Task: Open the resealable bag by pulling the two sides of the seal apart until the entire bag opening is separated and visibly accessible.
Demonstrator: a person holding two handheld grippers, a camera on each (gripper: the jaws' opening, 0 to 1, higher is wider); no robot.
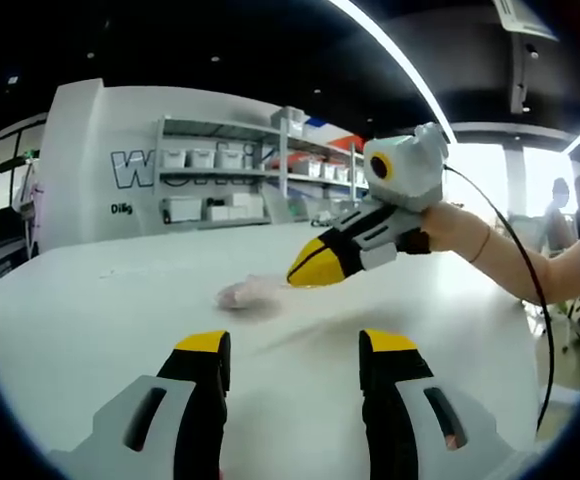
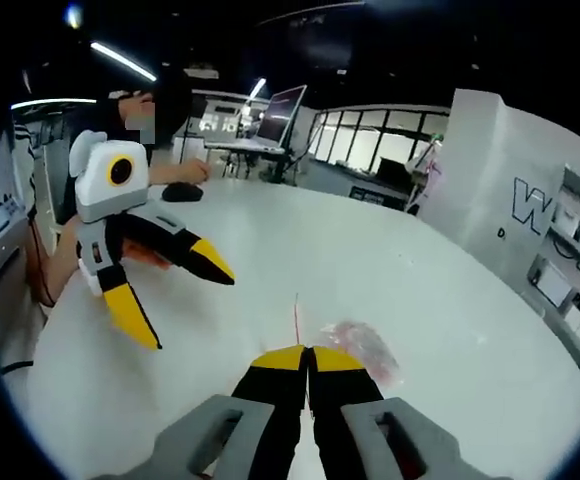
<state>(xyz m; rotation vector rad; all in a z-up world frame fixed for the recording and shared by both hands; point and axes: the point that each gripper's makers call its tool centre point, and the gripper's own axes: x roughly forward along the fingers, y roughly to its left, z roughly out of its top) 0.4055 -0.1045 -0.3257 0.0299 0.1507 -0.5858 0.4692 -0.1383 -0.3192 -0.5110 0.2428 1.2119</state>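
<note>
The clear resealable bag lies flat and crumpled on the white table.

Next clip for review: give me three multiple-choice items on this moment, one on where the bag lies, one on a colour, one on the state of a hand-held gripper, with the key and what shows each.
1. Where does the resealable bag lie?
A. on the white table
B. on a shelf
C. between the left jaws

2. What colour are the jaw tips of both hand-held grippers?
A. red
B. yellow
C. blue

3. How do the jaws of the right hand-held gripper stand?
A. wide open
B. clamped on the bag
C. shut, tips together

Key: 1 A, the bag rests flat on the tabletop ahead of the left hand-held gripper. 2 B, yellow tips show in both views. 3 C, in the right gripper view its tips meet, with the bag beside them.
</note>
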